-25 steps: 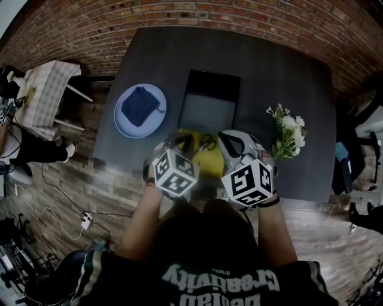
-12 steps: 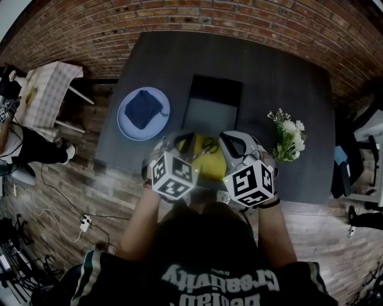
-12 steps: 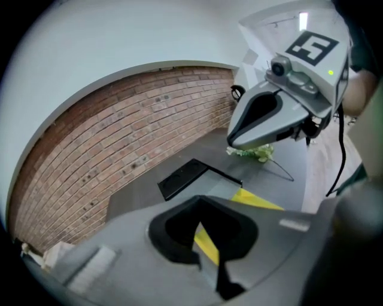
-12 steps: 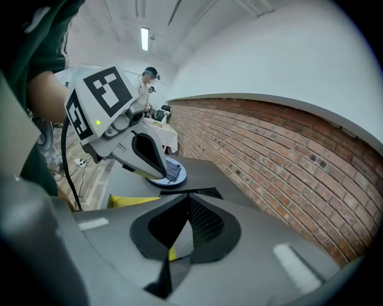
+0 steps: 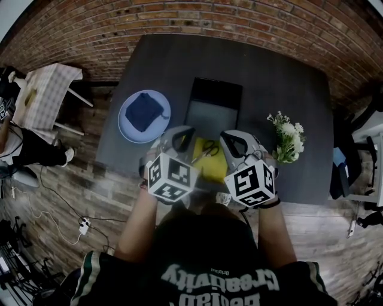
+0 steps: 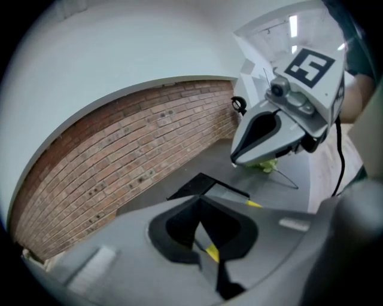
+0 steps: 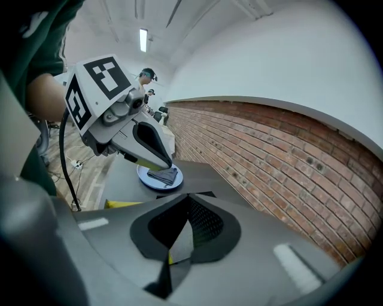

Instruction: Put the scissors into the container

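- Table (image 5: 281, 77): dark grey, set against a brick wall (image 5: 239, 18).
- Scissors (image 5: 207, 148): we find them flat on a yellow mat (image 5: 210, 166) near the table's front edge, between the two grippers' front ends and outside the container.
- Container (image 5: 210, 115): a black rectangular tray just beyond the mat, with nothing in it that we can see.
- Left gripper (image 6: 198, 202): jaw tips pressed together, nothing between them. It is held above the mat's left side, and we see no contact with the scissors.
- Right gripper (image 7: 187, 198): jaw tips likewise pressed together and empty, above the mat's right side.
- Plate (image 5: 127, 122): pale blue, left of the container, carrying a dark folded cloth (image 5: 143, 110).
- Flowers (image 5: 288, 136): a white and green bunch, right of the right gripper.
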`<state>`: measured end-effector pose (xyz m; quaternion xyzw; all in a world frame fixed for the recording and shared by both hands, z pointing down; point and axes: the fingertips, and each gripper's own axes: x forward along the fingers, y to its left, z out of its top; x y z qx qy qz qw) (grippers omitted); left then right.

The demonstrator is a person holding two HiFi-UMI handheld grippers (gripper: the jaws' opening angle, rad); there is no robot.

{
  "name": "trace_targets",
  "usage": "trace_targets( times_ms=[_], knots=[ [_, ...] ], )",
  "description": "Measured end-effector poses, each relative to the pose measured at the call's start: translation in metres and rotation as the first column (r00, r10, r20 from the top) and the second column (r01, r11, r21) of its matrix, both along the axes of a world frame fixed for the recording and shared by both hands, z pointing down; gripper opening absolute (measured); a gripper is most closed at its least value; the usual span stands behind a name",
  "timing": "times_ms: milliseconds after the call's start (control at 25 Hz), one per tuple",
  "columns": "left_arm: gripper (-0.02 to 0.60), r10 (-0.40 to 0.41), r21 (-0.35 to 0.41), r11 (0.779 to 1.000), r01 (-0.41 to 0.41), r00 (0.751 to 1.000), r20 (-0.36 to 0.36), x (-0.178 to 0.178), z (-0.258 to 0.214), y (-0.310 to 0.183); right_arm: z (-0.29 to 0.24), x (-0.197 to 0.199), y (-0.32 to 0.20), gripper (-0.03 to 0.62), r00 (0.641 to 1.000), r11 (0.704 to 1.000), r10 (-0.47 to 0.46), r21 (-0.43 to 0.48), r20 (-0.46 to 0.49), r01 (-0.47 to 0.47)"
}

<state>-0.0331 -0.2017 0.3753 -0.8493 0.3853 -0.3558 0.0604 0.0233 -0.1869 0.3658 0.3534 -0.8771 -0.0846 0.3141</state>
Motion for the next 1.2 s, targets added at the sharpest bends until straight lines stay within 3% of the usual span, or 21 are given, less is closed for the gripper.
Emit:
trace_targets(
  times_ms=[600, 1200],
  knots=[
    [0.002, 0.029, 0.162, 0.987, -0.022, 0.999, -0.044, -0.001, -0.056, -0.006, -0.012, -0.008, 0.001, 0.006, 1.0, 1.0, -0.002, 0.009, 0.021, 0.002],
    [0.002, 0.101, 0.335, 0.941, -0.046, 0.984, -0.15, -0.001, -0.111, 0.004, -0.035, -0.015, 0.001, 0.006, 0.998, 0.999, 0.011, 0.04, 0.065, -0.013]
  ],
)
